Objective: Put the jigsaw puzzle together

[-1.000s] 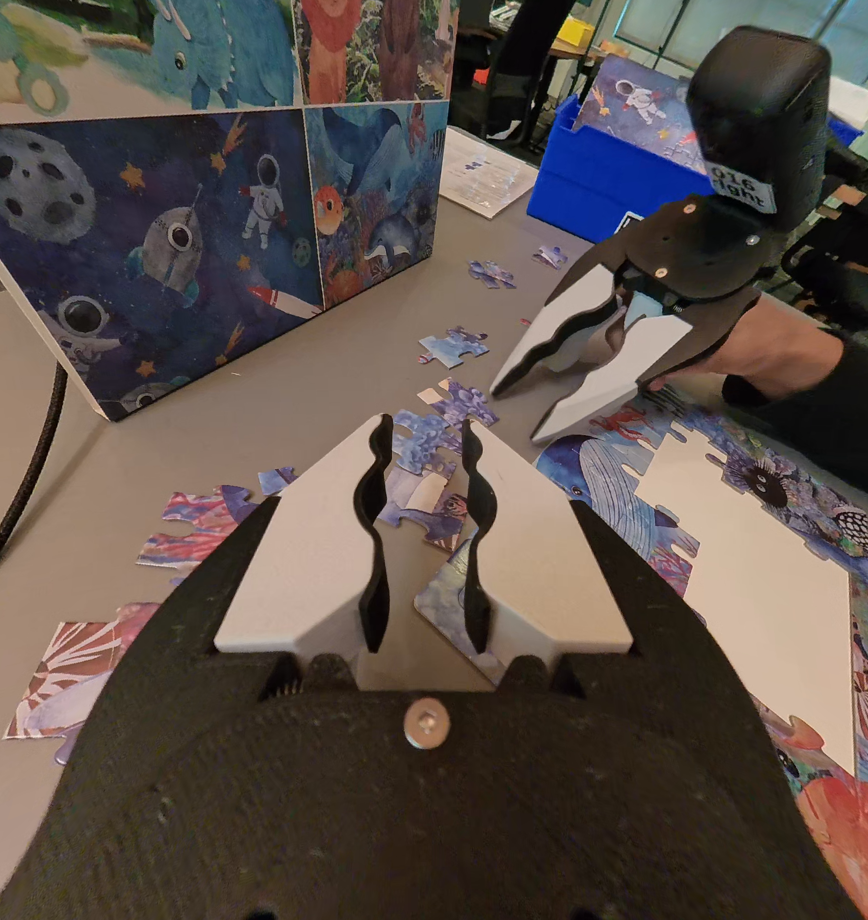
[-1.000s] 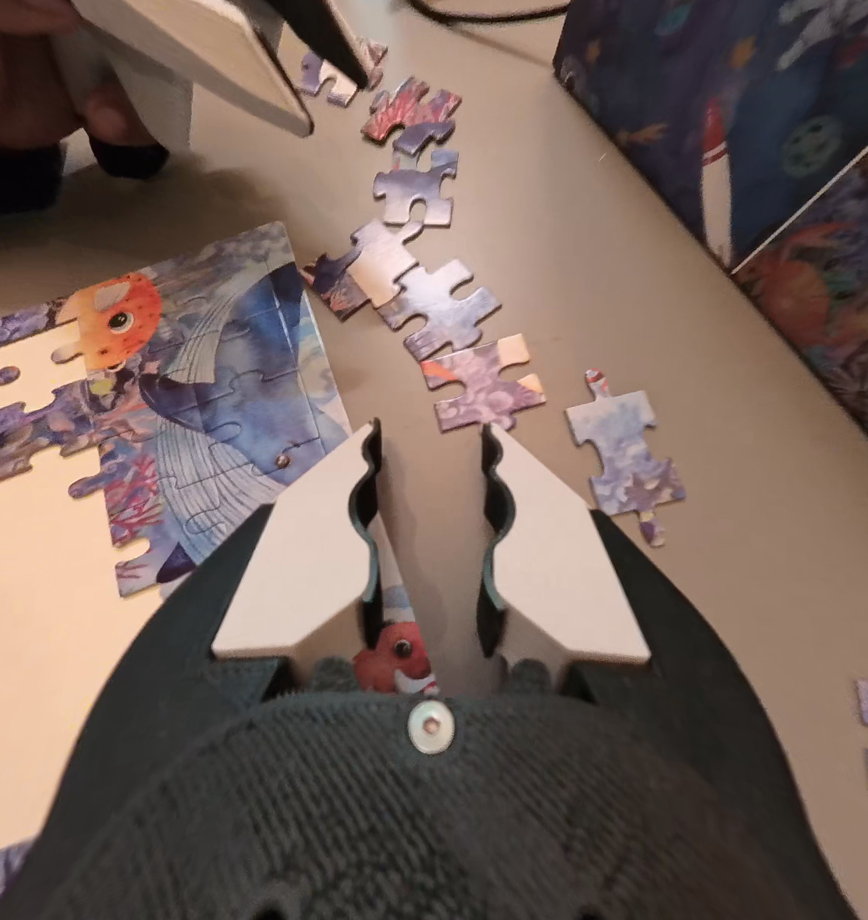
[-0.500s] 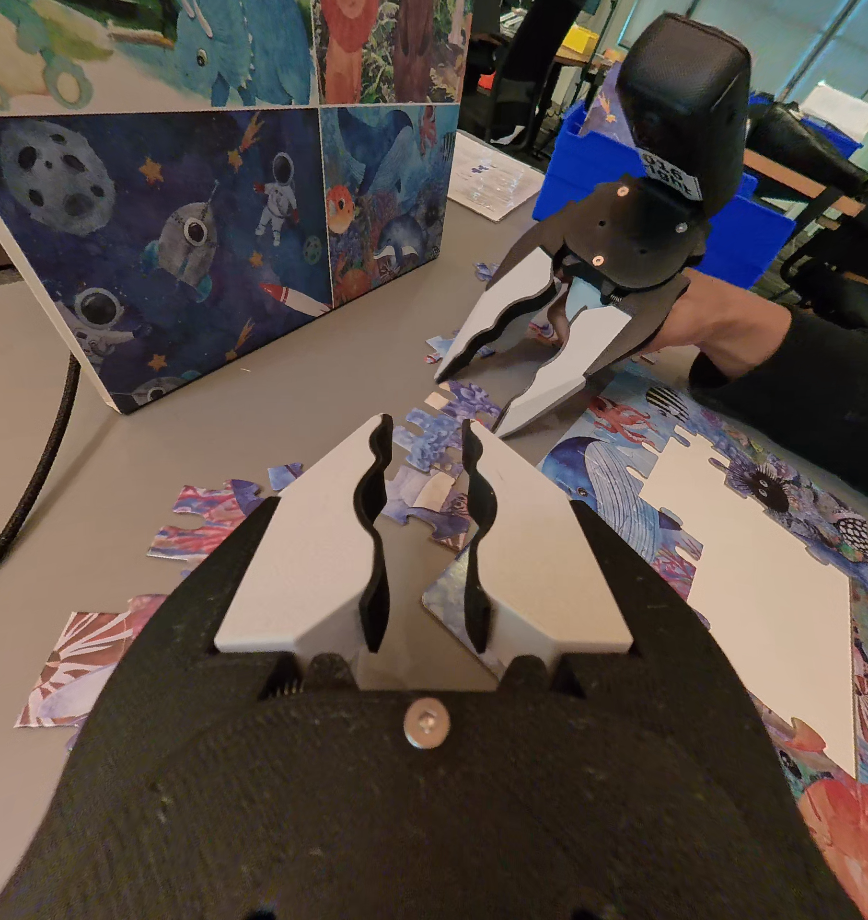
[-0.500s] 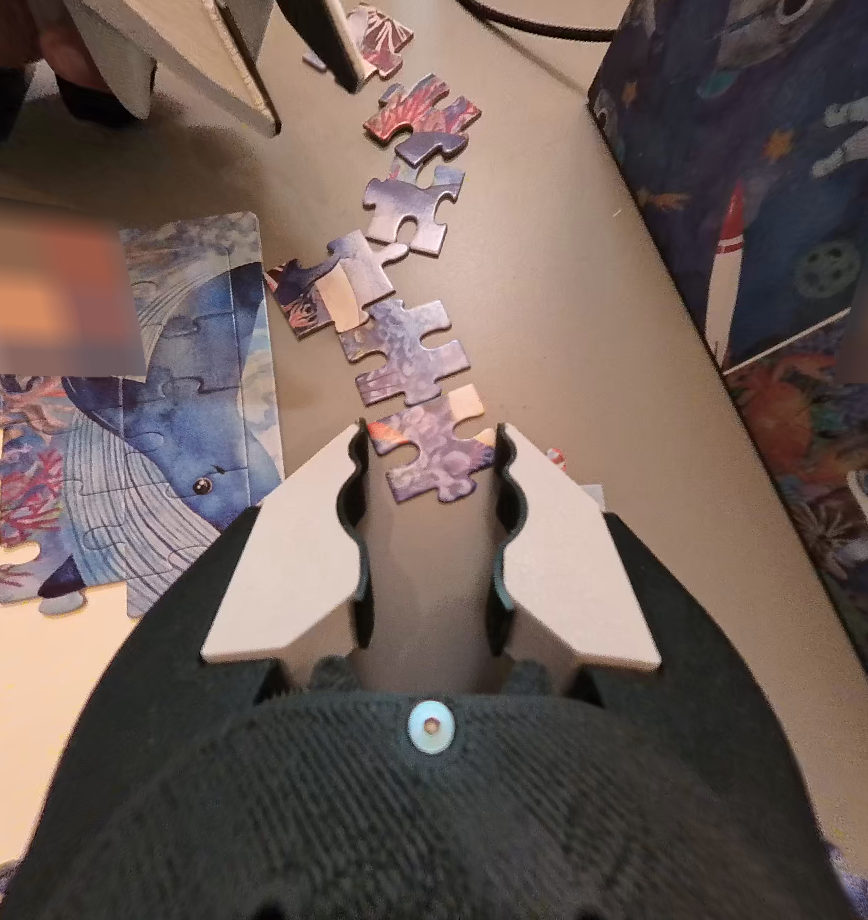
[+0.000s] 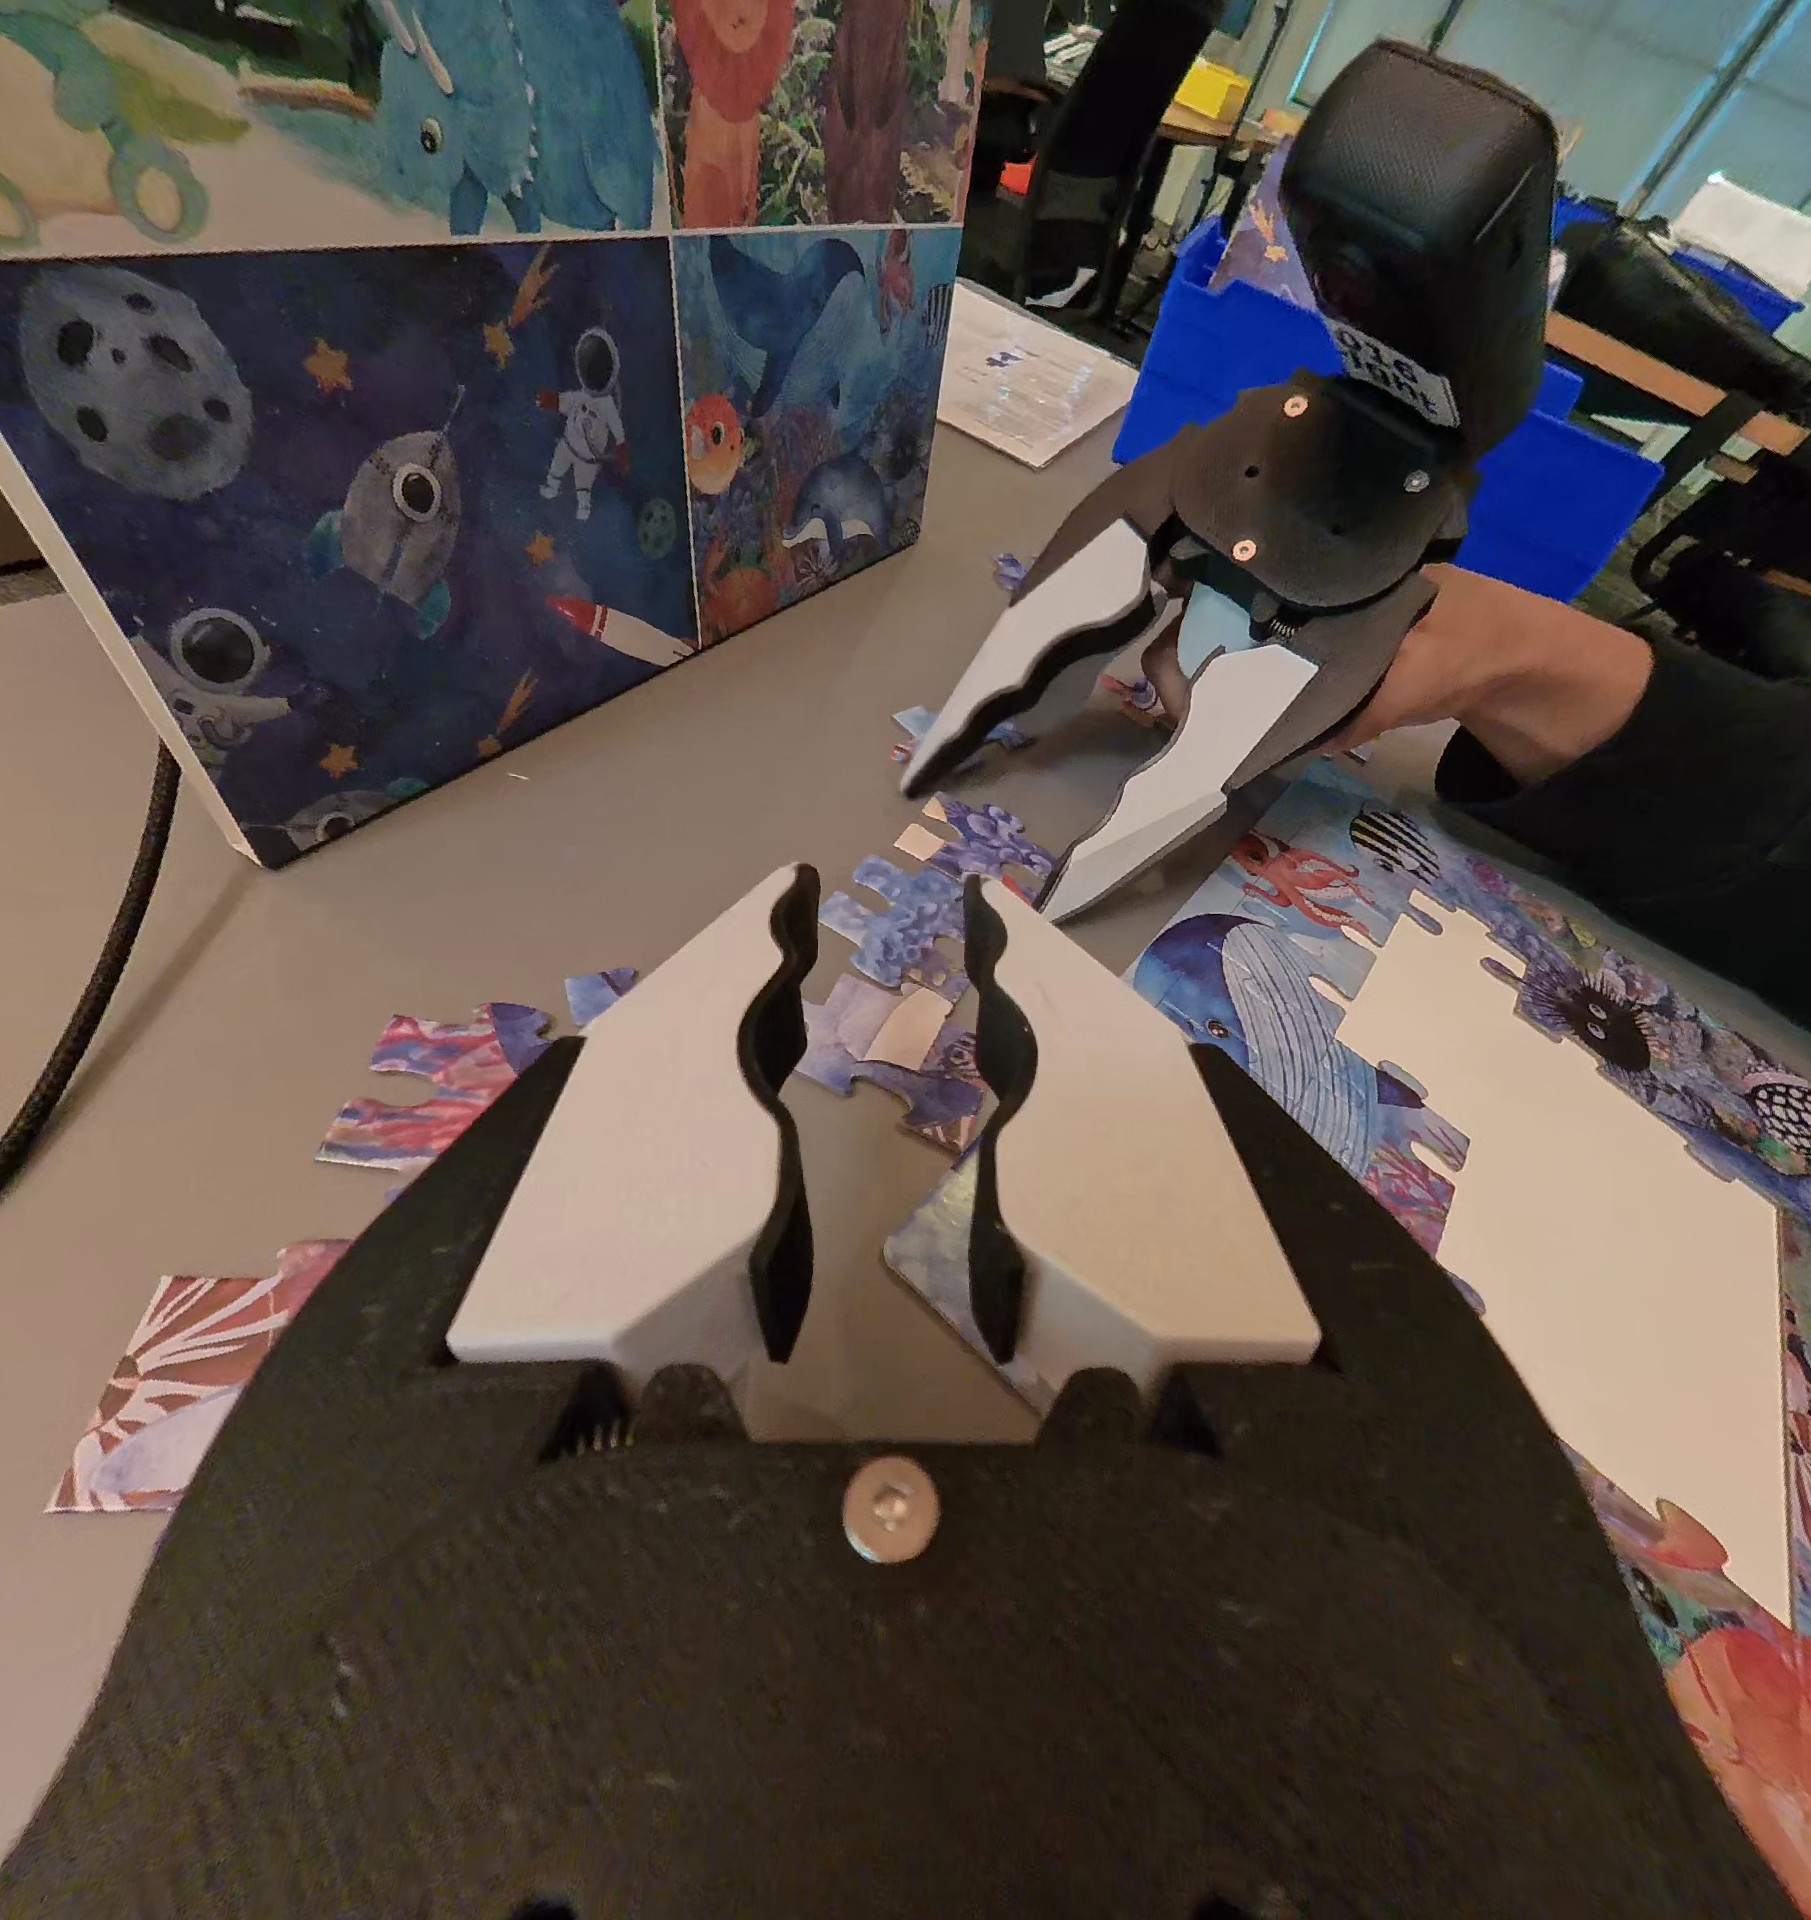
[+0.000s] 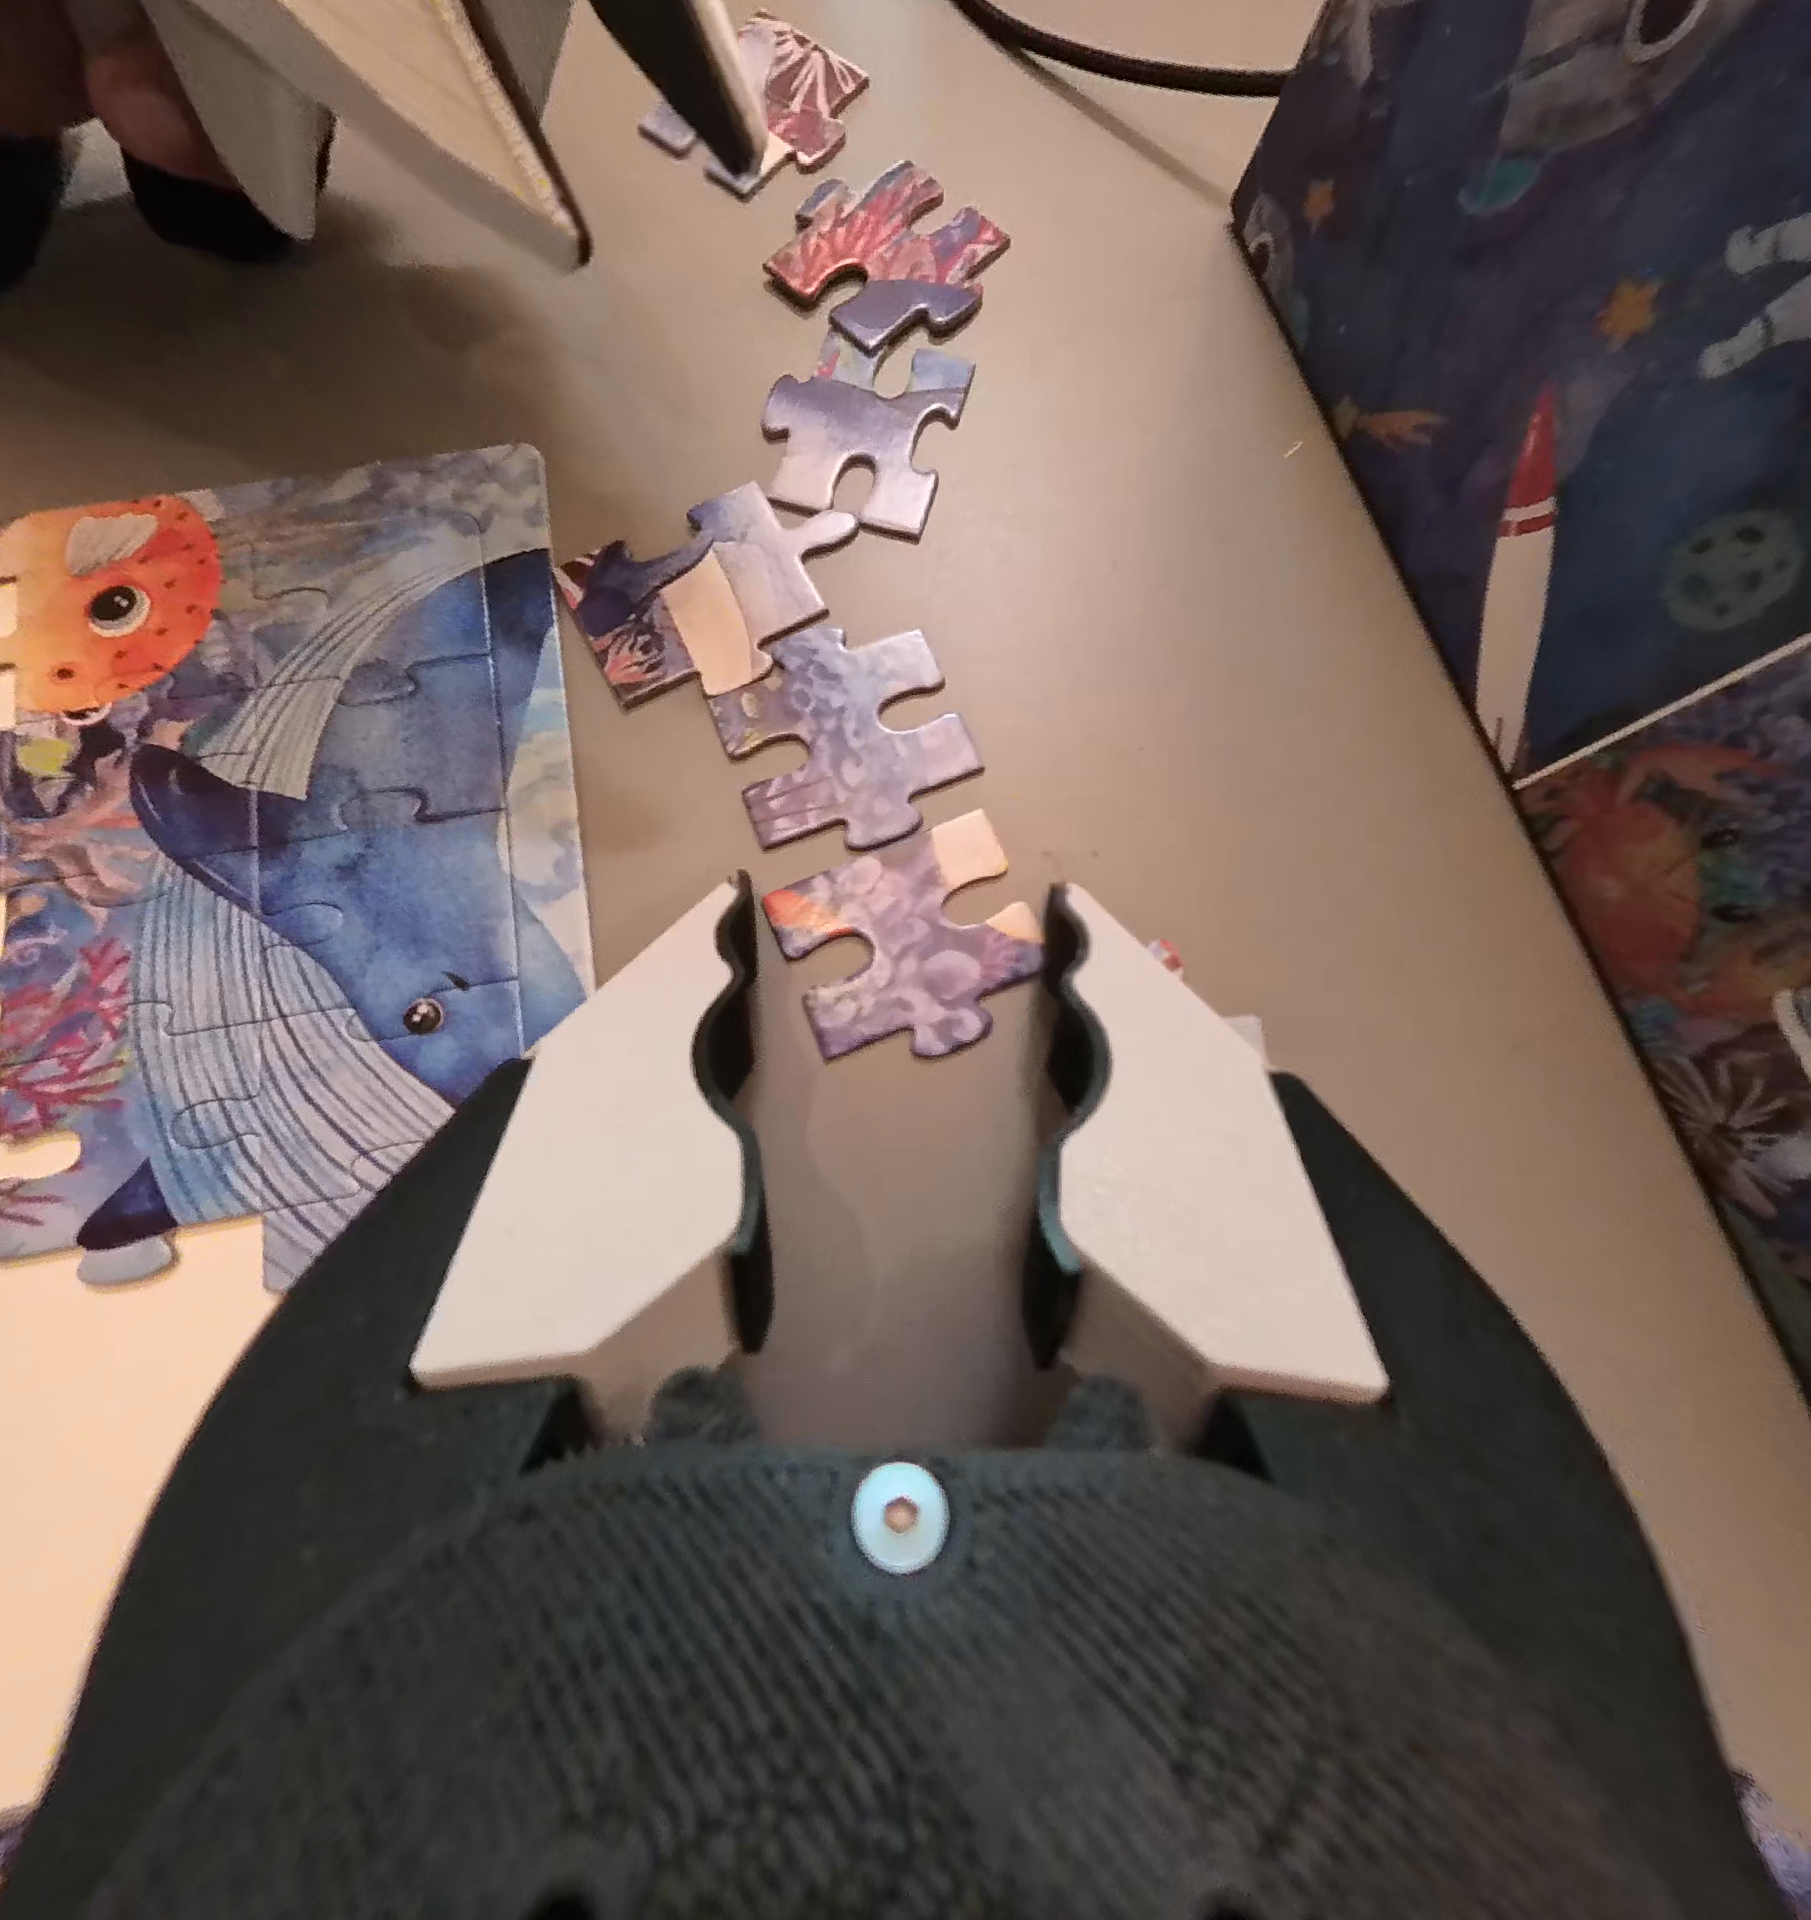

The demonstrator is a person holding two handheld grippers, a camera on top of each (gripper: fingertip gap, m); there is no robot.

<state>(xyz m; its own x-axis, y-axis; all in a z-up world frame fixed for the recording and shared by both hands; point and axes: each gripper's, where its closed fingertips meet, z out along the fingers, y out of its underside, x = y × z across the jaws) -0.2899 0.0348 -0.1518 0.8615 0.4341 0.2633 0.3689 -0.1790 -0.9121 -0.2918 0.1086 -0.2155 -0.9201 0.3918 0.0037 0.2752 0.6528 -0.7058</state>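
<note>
A partly assembled sea-themed jigsaw [image 5: 1296, 1018] with a whale lies on the grey table, its middle bare white; it also shows in the right wrist view [image 6: 288, 883]. A row of loose pieces [image 6: 839, 738] runs beside its edge. My right gripper [image 6: 901, 899] is open, low over the table, its fingertips either side of a purple piece [image 6: 901, 956]; it also shows in the left wrist view [image 5: 984, 847]. My left gripper [image 5: 890, 894] is open and empty above the loose pieces [image 5: 911, 925] near the puzzle's corner; its fingers show at the top of the right wrist view [image 6: 652, 197].
A large illustrated puzzle box [image 5: 413, 468] stands upright left of the pieces, seen also on the right of the right wrist view [image 6: 1607, 416]. A black cable [image 5: 80, 987] lies by it. Pink-patterned pieces [image 5: 444, 1081] lie near left. A blue bin [image 5: 1296, 343] stands behind. Some 10 cm of space lies between my two pairs of fingers. It is some 9 cm from my right tips to the partly assembled sea-themed jigsaw [image 5: 1296, 1018]. The right camera catches it too, in the right wrist view [image 6: 325, 1173].
My right gripper has moved from over the whale to the row of loose pieces, opened wider and now straddles the purple piece. My left gripper has barely moved.
</note>
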